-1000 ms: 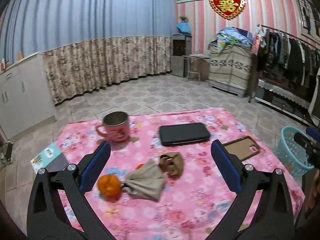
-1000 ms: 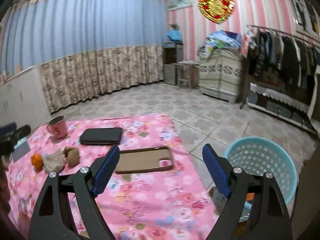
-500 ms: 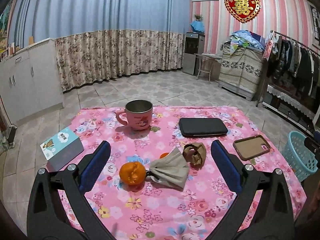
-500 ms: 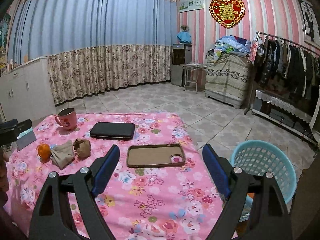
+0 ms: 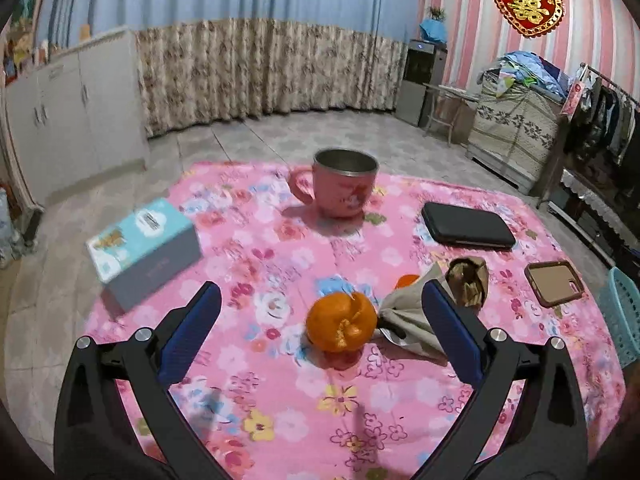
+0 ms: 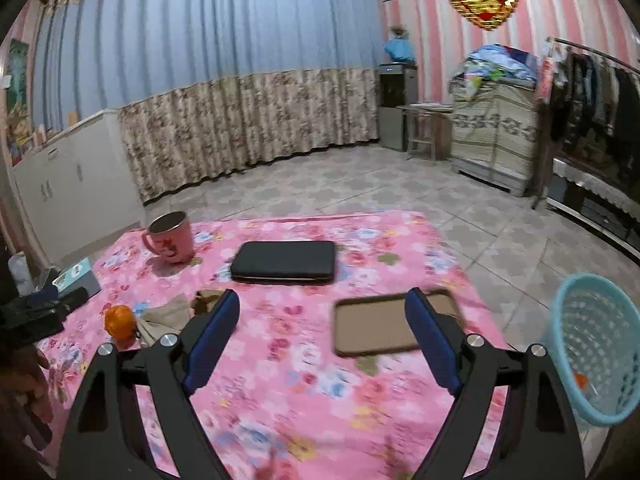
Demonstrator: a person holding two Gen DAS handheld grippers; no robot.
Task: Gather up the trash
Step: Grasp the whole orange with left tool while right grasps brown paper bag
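On the pink floral tablecloth [image 5: 276,384] lies an orange peel ball [image 5: 342,322] with a crumpled beige paper [image 5: 404,316], a brown wrapper [image 5: 468,282] and a small orange scrap [image 5: 408,280] to its right. My left gripper [image 5: 320,296] is open, and the peel ball sits just ahead, between the lines of its fingers, untouched. My right gripper [image 6: 322,300] hangs open and empty over the cloth, its right finger in front of a brown phone case [image 6: 380,328]. In the right wrist view the peel ball [image 6: 119,322] and the beige paper [image 6: 164,316] lie at the left.
A light blue basket [image 6: 596,344] stands on the floor right of the table, an orange bit inside. A pink mug [image 5: 344,184], a black case [image 5: 466,230], a tissue box [image 5: 144,248] and the phone case [image 5: 554,282] share the cloth. The left gripper's body [image 6: 40,312] shows at the left edge.
The left gripper came lower and closer, so the peel ball now lies between its fingers' lines. The right gripper swung left over the table; the basket slid to the right edge of its view.
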